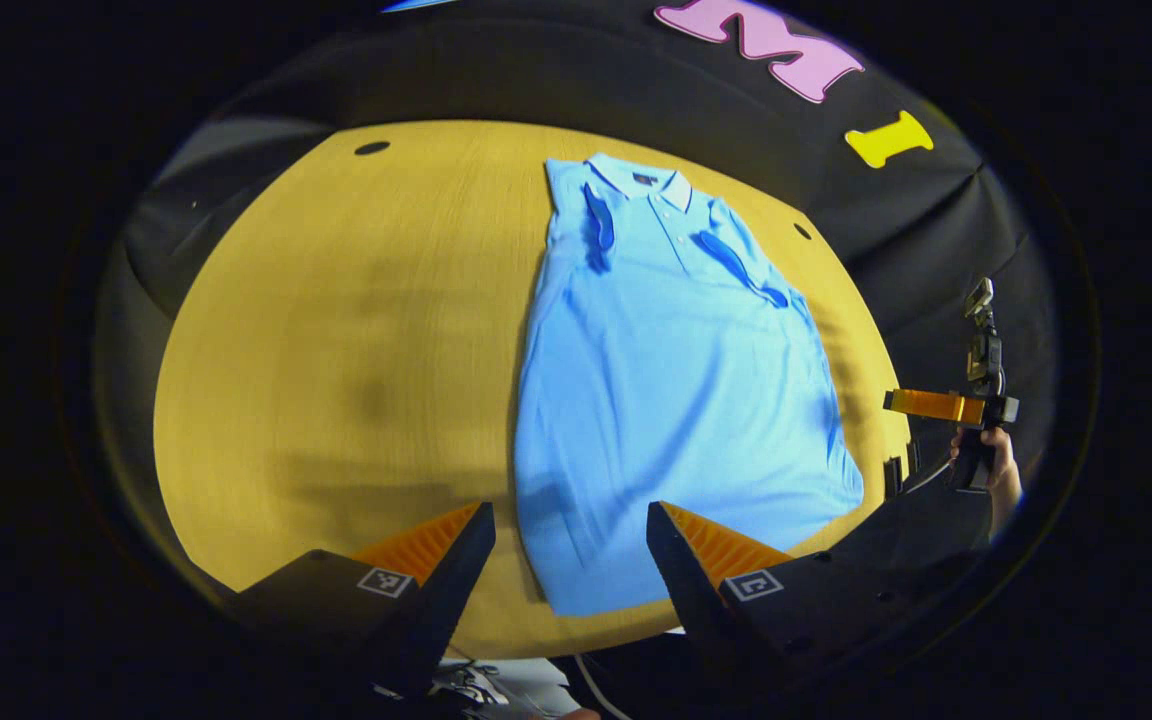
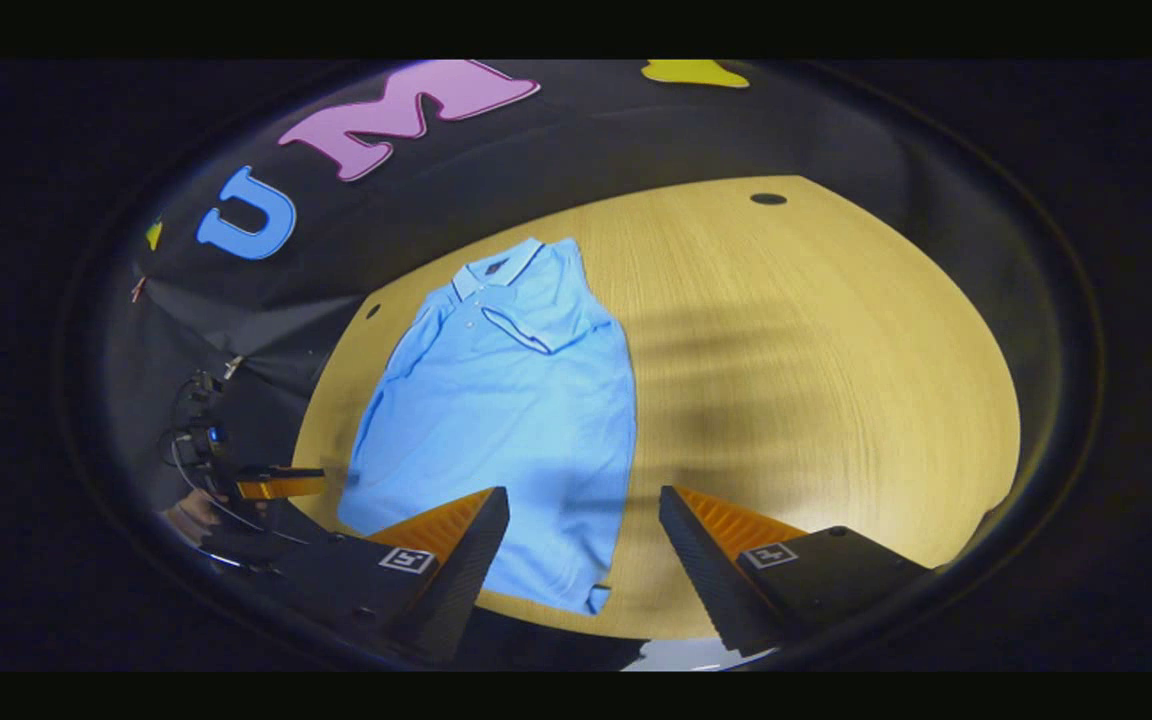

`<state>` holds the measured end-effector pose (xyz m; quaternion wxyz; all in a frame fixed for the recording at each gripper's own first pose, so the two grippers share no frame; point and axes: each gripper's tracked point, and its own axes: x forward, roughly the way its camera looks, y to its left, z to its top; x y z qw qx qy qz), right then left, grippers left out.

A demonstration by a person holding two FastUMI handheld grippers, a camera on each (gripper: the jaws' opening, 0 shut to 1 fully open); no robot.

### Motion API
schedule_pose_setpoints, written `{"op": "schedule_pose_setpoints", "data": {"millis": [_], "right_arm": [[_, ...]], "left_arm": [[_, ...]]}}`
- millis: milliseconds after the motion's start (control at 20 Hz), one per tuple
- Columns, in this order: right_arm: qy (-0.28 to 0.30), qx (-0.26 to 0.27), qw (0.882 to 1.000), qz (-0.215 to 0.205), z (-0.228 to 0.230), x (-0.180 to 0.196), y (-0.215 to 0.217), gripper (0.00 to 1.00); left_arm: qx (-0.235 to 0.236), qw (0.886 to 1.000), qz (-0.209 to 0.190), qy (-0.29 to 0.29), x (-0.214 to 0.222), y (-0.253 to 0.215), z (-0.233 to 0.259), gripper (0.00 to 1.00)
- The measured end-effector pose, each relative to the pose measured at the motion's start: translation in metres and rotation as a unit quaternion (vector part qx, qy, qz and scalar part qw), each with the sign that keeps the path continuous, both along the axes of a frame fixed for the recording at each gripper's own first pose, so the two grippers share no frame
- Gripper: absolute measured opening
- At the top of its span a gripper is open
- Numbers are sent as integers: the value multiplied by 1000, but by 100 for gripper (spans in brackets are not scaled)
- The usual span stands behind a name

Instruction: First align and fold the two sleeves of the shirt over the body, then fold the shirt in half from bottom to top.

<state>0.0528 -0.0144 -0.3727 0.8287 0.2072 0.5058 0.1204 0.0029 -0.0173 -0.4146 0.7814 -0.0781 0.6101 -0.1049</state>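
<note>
We are looking down on a light blue polo shirt [image 1: 676, 400] lying flat on a round, yellow wood-grain surface [image 1: 336, 350], collar toward the booth's black cloth wall [image 1: 556, 95], hem toward us. Both short sleeves are lying folded in over the chest; how neatly they align is hard for us to judge through the lens's bending. The hem's near corner is slipping behind a finger of the left hand-held gripper [image 1: 569, 545], and in the right gripper view the lower left of the shirt [image 2: 506, 420] is lying partly behind the right hand-held gripper [image 2: 584, 530]. Each is hovering above the hem edge with its fingers spread apart, gripping nothing.

Soft shadows are falling across the bare surface [image 2: 816, 380] beside the shirt, and small dark holes are dotting its far rim.

The left gripper view is catching the right hand-held gripper [image 1: 921, 405] at the surface's edge, gripped by a hand [image 1: 996, 470] whose arm is cut off. The right gripper view is catching the left hand-held gripper [image 2: 276, 485] low in the gloom, cables trailing; the hand behind it is too dim for us to make out.
</note>
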Motion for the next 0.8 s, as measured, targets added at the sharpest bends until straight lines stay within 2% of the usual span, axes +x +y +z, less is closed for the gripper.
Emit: {"op": "schedule_pose_setpoints", "data": {"millis": [150,400,450,500,550,600,650,750,800], "right_arm": [[39,-2,999,0,-20,-36,8,95],[103,3,995,-4,-47,-81,22,95],[107,16,994,-10,-44,-82,29,86],[115,28,993,-16,-44,-85,35,93],[126,40,991,-23,-45,-90,41,87],[144,54,988,-29,-47,-95,49,92],[159,65,984,-35,-48,-101,55,90],[201,74,976,-47,-64,-112,62,61],[207,113,969,-75,-59,-109,69,38]], "left_arm": [[-7,1000,-1,28,-27,-1,-10,97],[-14,999,3,51,-43,-3,-24,97],[-20,999,6,51,-43,-3,-23,97],[-32,998,8,53,-44,-7,-23,97],[-40,997,12,66,-48,-9,-25,96],[-44,996,17,74,-52,-10,-26,96],[-42,996,17,75,-51,-10,-25,95],[-6,996,1,92,-59,0,-35,93],[6,996,-9,92,-62,1,-39,68]]}}
